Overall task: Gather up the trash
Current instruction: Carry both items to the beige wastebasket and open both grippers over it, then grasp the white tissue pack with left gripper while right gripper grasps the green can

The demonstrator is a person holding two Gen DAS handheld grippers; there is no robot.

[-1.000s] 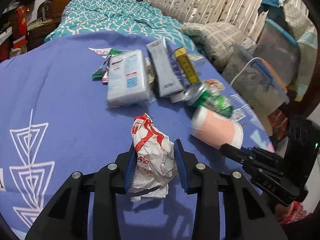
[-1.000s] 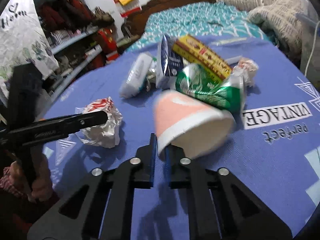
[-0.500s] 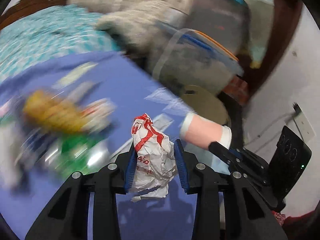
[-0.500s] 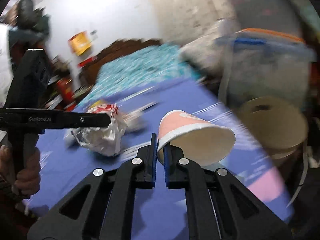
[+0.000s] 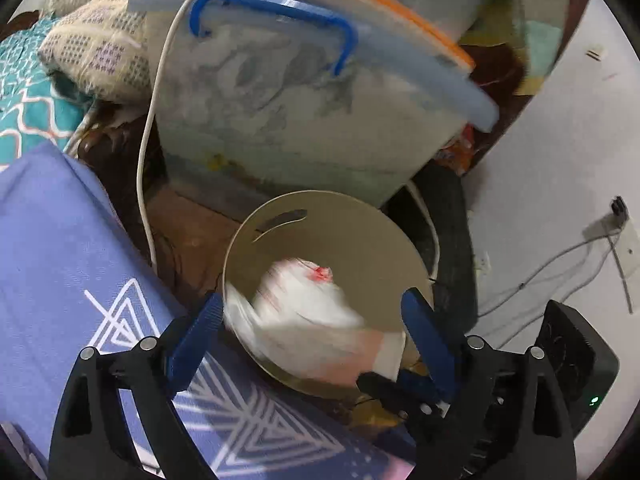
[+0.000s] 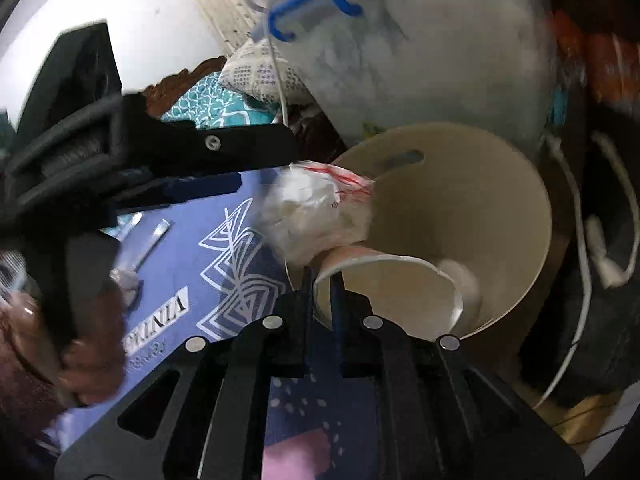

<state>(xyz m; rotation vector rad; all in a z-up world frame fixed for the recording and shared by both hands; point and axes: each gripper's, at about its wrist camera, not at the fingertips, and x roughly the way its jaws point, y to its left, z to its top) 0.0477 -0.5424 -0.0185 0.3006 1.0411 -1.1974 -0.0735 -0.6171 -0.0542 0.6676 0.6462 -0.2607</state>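
A crumpled white wrapper with red print (image 5: 304, 300) is blurred and loose between the opening jaws of my left gripper (image 5: 312, 302), whose blue pads stand well clear of it. It hangs over the mouth of a round beige bin (image 5: 360, 232) beside the bed. In the right wrist view the wrapper (image 6: 312, 216) is at the near rim of the bin (image 6: 480, 200), just past the left gripper (image 6: 268, 164). My right gripper (image 6: 322, 280) is shut on the rim of a pink paper cup (image 6: 384, 292), tilted over the bin's mouth. The cup (image 5: 352, 364) also shows low in the left wrist view.
A clear storage box with a blue handle (image 5: 304, 92) stands right behind the bin. A white cable (image 5: 144, 152) runs down beside it. The purple bedspread (image 5: 60, 248) ends at the bin's left. A person's hand (image 6: 80, 360) holds the left gripper. Dark clutter and cables lie right of the bin.
Both grippers swung from the trash pile on the bed over to the bin. The left jaws spread wide and let go of the wrapper. The right gripper still holds the cup.
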